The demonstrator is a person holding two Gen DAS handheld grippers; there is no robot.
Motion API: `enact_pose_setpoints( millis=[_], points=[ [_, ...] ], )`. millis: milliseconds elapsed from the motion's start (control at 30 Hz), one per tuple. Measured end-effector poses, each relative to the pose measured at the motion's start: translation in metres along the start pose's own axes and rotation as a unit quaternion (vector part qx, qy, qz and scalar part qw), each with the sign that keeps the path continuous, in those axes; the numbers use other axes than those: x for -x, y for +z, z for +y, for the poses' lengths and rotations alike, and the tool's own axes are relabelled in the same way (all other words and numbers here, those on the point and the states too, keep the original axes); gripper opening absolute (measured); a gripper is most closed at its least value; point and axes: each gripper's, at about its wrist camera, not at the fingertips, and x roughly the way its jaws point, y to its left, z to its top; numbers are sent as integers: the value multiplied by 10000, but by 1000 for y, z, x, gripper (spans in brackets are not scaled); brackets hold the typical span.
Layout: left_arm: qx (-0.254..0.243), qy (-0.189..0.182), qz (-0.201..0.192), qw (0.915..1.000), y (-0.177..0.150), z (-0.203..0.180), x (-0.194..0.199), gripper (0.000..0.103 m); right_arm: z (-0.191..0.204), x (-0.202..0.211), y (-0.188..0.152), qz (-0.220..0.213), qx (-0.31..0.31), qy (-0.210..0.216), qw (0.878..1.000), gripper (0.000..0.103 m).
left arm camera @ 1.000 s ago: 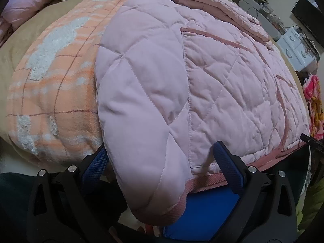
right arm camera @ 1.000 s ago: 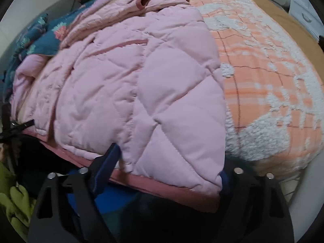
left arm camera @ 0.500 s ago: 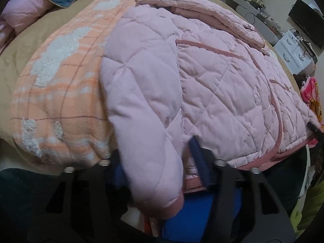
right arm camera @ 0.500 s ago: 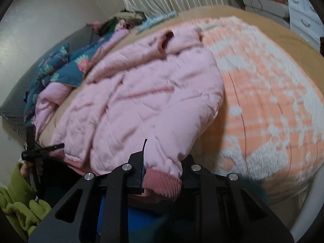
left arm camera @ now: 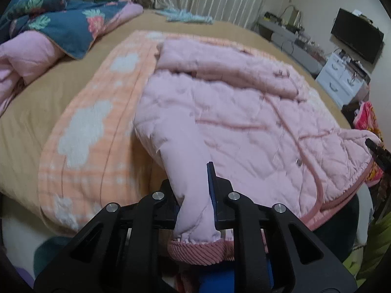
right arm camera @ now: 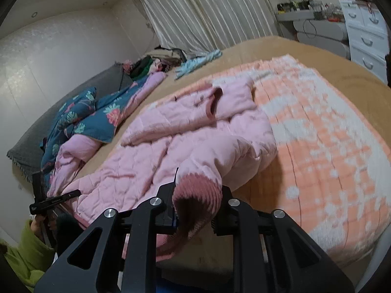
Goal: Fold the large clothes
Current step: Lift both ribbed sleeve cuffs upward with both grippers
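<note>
A pink quilted jacket (left arm camera: 244,122) lies spread on an orange and white blanket (left arm camera: 92,127) on the bed. My left gripper (left arm camera: 193,195) is shut on one sleeve near its ribbed pink cuff (left arm camera: 198,249) and holds it raised at the bed's near edge. My right gripper (right arm camera: 198,200) is shut on the other sleeve at its ribbed cuff (right arm camera: 198,195), also lifted. The jacket body (right arm camera: 171,151) stays flat on the blanket (right arm camera: 330,158). The other gripper's tip shows at the edge of each view.
A blue floral quilt (left arm camera: 66,24) with pink lining is heaped at the head of the bed. Striped curtains (right arm camera: 207,7) hang behind. White drawers (left arm camera: 342,80) and a dark screen (left arm camera: 356,39) stand beside the bed. The tan bed cover (left arm camera: 29,112) surrounds the blanket.
Both grippers closed on the sleeve ends and pulled back and up from the jacket. The sleeves lifted off the jacket body, and more of the room came into view.
</note>
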Motion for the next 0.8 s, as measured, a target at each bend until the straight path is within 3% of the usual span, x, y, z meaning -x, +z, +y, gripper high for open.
enact_pose_setpoints(
  millis=[800],
  points=[
    [52, -135, -872, 9961, 81, -17, 16, 10, 24, -10, 72, -523, 219, -308, 9979, 17]
  ],
)
